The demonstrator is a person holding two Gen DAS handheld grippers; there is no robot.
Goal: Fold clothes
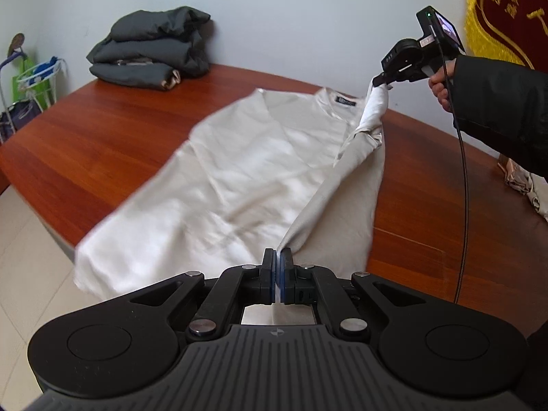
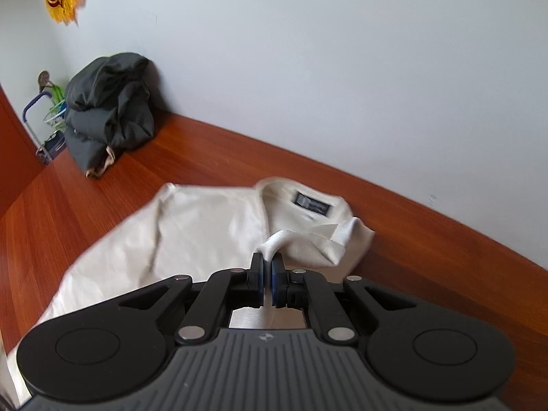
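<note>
A cream shirt (image 1: 222,178) lies spread on the reddish wooden table (image 1: 102,130), collar and dark label toward the wall. My left gripper (image 1: 277,257) is shut on the shirt's right side near the hem, and that edge is lifted off the table. My right gripper (image 1: 382,81), held by a hand in a dark sleeve, is shut on the sleeve end and holds it up. In the right wrist view the right gripper (image 2: 268,263) pinches a fold of the shirt (image 2: 191,229) just below the collar label (image 2: 312,203).
A stack of folded dark garments (image 1: 150,48) sits at the table's far left against the wall. A wire cart (image 1: 30,89) stands beyond the table's left end. Crumpled pale cloth (image 1: 524,178) lies at the right edge. A red and gold banner (image 1: 507,10) hangs on the wall.
</note>
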